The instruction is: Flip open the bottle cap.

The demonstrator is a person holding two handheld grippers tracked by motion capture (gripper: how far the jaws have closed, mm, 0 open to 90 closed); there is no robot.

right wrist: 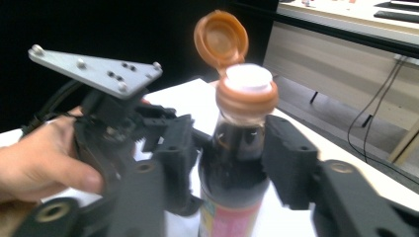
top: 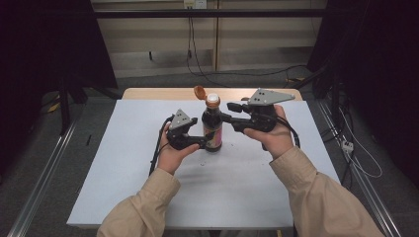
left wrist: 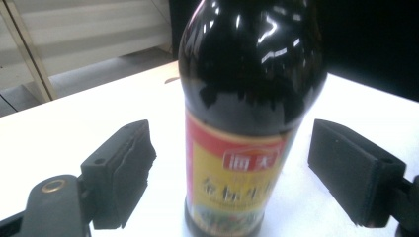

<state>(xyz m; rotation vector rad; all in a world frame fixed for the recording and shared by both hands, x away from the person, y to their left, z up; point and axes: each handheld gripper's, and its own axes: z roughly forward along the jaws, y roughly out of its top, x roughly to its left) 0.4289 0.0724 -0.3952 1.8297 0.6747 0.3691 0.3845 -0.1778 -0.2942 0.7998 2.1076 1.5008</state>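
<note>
Sleeved forearms nearest, white table [top: 123,187] beneath, dark bottle [top: 213,129] upright mid-table, left gripper [top: 203,142] released, pads flanking its label untouching, right gripper [top: 228,112] released around its neck, orange cap [top: 199,92] flipped open.

Bottle [left wrist: 252,98] label [left wrist: 234,182] — white Chinese characters are seen on a red badge, dark larger characters below on yellow; blur prevents reading either. No other text is found.
</note>
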